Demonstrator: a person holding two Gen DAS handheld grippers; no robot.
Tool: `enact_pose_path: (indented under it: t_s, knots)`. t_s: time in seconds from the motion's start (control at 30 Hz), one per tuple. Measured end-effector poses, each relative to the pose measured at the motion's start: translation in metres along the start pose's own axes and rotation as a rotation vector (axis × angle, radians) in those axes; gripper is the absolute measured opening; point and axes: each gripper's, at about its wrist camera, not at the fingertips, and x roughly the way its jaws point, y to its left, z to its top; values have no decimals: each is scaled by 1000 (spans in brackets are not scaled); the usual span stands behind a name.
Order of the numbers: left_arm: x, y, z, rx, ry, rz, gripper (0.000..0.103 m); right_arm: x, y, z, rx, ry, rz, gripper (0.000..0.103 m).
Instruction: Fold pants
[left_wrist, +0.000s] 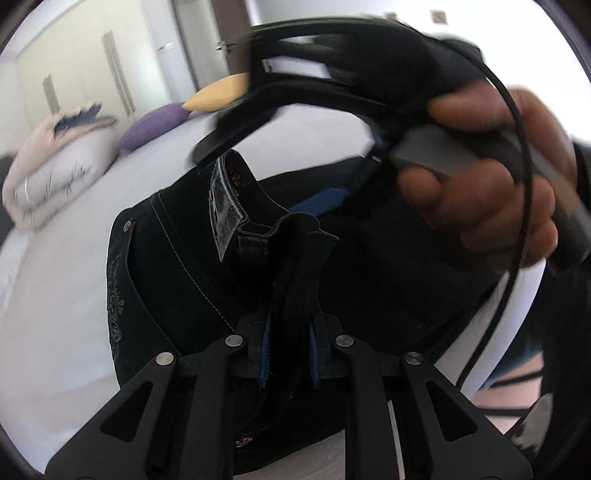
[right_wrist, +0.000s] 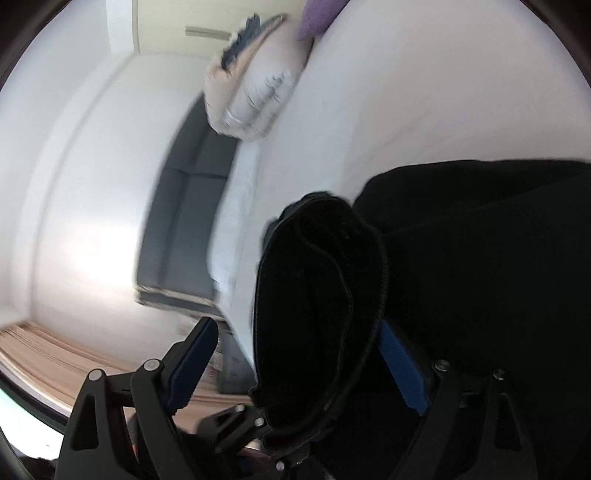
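Bed sheet (left_wrist: 55, 280); pants (left_wrist: 177, 251) waistband label (left_wrist: 225, 206) unreadable.

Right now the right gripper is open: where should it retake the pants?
On the hem end of the black pants, already between the open right gripper's fingers. Come straight ahead; its stitched edge runs lengthwise down the gap.

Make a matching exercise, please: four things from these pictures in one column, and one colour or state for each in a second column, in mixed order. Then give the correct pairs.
Things:
1. left gripper
2. right gripper
3. pants
4. cushion beside the yellow one

Colours or states:
A. purple
B. jaws wide apart, pressing on nothing
C. black denim, lying on the white bed
D. shut on a fold of fabric

Pairs: 1-D, 2-B, 3-C, 4-A
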Motion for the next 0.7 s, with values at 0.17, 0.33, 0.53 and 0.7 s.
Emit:
enact_pose_path:
  t_s: [0.17,0.33,0.53,0.7]
  knots:
    - [16,-29,-8,96,13,23,15,-1,-7,-2,-3,44,-127,64]
    - [19,-51,-15,115,19,7,15,-13,-15,-8,-30,28,-229,16]
    - [25,-58,2,134,4,-42,13,-40,-16,-10,-38,-41,-248,13]
    - [29,-84,19,176,-23,-96,13,-64,-18,-9,-34,-92,-272,12]
